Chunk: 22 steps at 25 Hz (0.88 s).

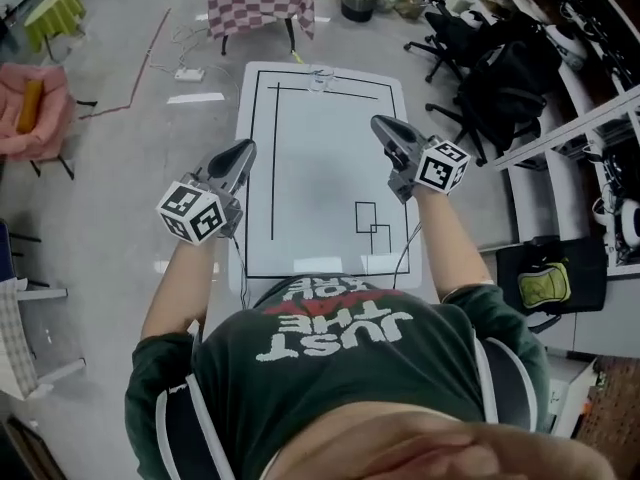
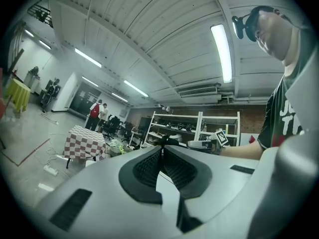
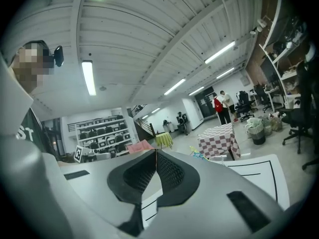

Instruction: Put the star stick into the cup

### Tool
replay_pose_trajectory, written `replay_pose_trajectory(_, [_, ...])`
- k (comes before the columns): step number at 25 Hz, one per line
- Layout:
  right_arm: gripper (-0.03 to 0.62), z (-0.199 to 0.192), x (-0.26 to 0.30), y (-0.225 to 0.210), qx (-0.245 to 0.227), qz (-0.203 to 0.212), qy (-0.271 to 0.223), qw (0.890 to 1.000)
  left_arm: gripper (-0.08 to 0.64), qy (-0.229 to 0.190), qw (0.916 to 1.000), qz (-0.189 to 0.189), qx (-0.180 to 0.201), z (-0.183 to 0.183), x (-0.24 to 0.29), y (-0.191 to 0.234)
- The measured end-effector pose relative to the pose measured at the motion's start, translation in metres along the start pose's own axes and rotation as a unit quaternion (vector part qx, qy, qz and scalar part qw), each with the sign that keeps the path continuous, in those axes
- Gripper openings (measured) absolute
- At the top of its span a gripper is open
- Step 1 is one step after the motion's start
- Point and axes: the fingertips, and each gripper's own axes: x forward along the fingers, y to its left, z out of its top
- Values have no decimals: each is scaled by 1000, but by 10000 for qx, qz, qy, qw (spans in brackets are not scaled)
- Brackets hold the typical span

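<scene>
Both grippers are raised level over the near half of the white table (image 1: 320,168), pointing away from me. My left gripper (image 1: 244,151) is shut with nothing between its pads (image 2: 160,159). My right gripper (image 1: 384,128) is also shut and empty, its pads (image 3: 156,169) pressed together. At the table's far edge stands a small clear thing (image 1: 320,79), perhaps the cup; it is too small to tell, and I cannot make out a star stick. The left gripper view also catches the right gripper (image 2: 202,144).
Black lines and small rectangles (image 1: 371,225) are drawn on the table. Beyond its far end stands a table with a checked cloth (image 1: 262,0). Office chairs (image 1: 470,58) and shelving line the right side. A pink seat (image 1: 35,108) is at the left.
</scene>
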Motion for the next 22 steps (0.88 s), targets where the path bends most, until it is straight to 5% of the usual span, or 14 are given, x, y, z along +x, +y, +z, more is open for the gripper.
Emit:
replay_pose_trajectory(10, [34, 9, -140, 31, -33, 461, -12, 9989, 23, -128, 9990, 397, -131, 7, 0, -145])
replay_pose_trajectory(22, [34, -8, -298, 25, -164, 1048, 246, 9941, 23, -196, 9967, 670, -414, -32, 51, -310])
